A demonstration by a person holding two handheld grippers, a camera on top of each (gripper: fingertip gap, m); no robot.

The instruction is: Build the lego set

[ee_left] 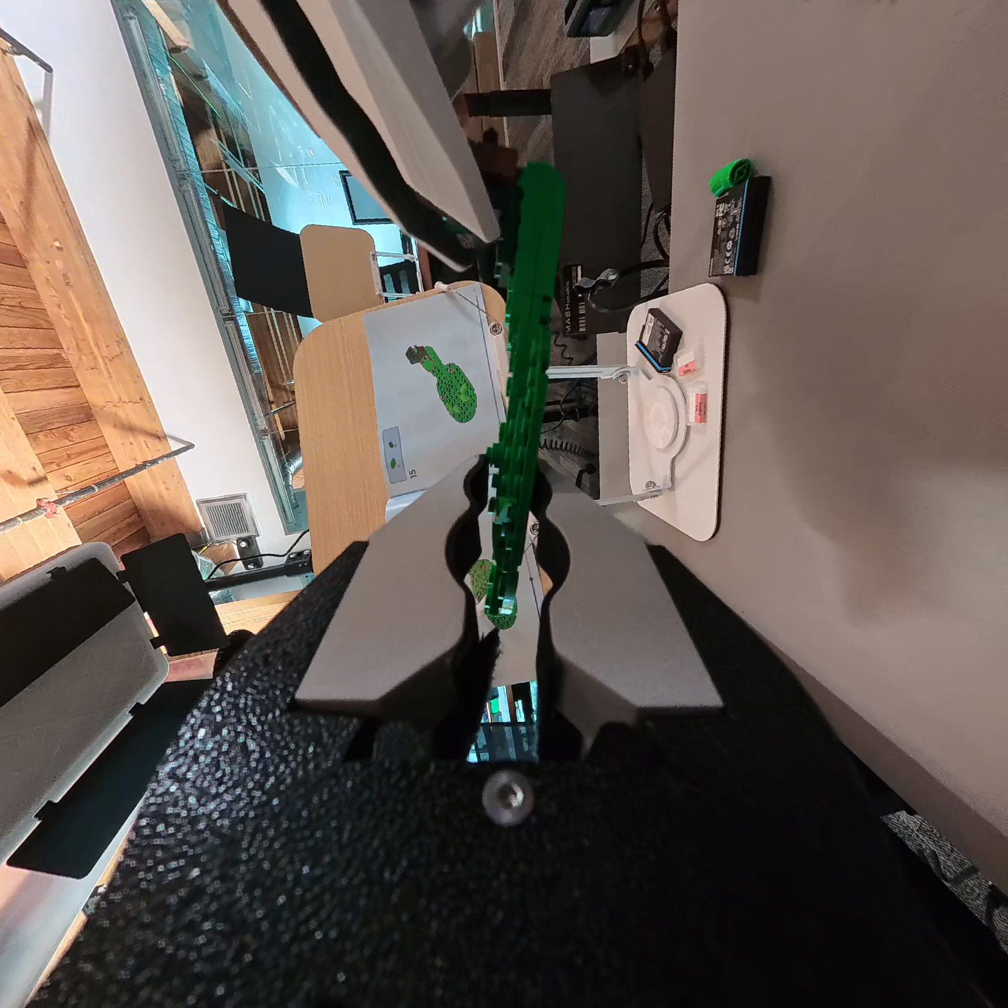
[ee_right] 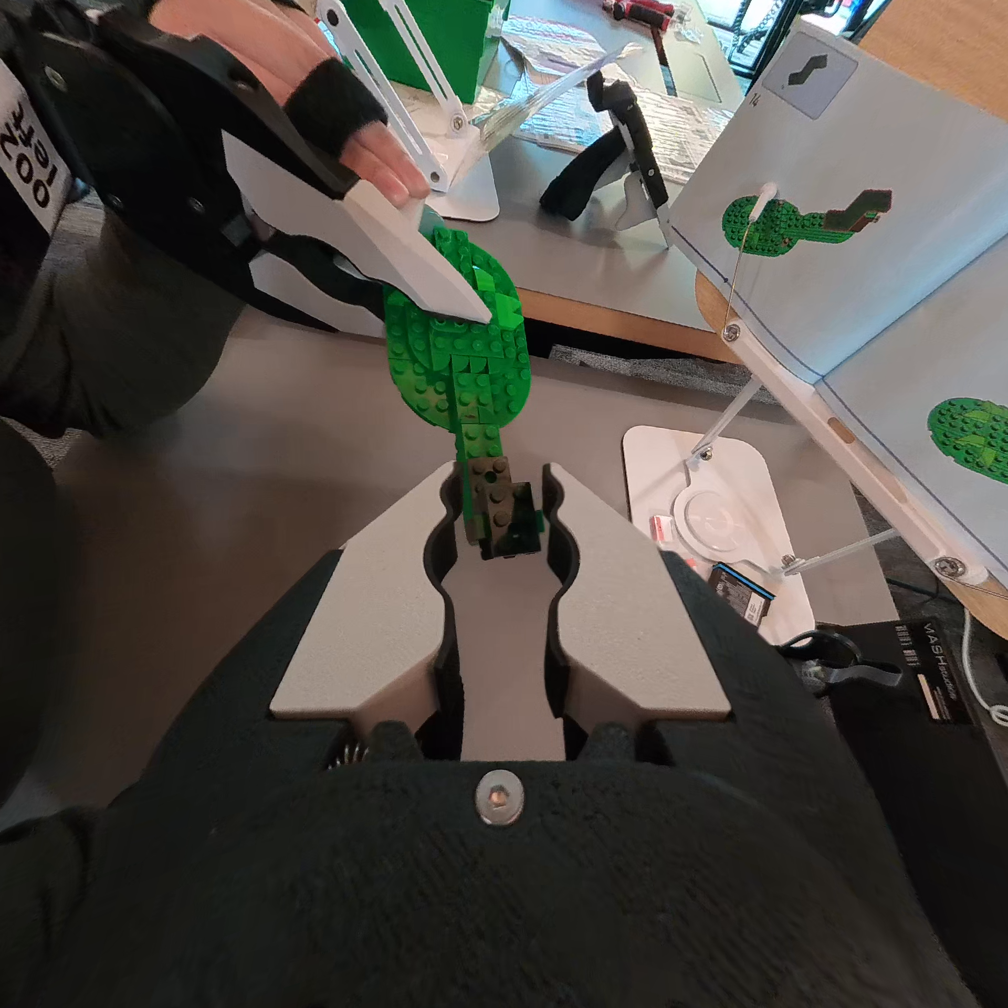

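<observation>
A green lego leaf (ee_left: 526, 349) with a brown stem is held in the air above the grey table (ee_left: 845, 382). In the left wrist view it shows edge-on, and my left gripper (ee_left: 513, 474) is shut on its rounded end. In the right wrist view the leaf (ee_right: 463, 371) shows its studded face, with the left gripper (ee_right: 425, 289) clamped on the far end. My right gripper (ee_right: 500, 463) is open, its jaws on either side of the brown stem (ee_right: 493, 502) with small gaps. The right gripper (ee_left: 480, 240) also shows at the leaf's far end in the left wrist view.
An open instruction booklet (ee_right: 818, 218) stands on a wooden holder at the right. Its white base plate (ee_right: 709, 491) carries a black battery (ee_right: 742, 594). Another battery (ee_left: 736, 229) and a green roll (ee_left: 731, 177) lie on the table. A green box (ee_right: 436, 38) and a phone stand (ee_right: 633, 131) are behind. About 7 centimetres separates my left fingertips from my right.
</observation>
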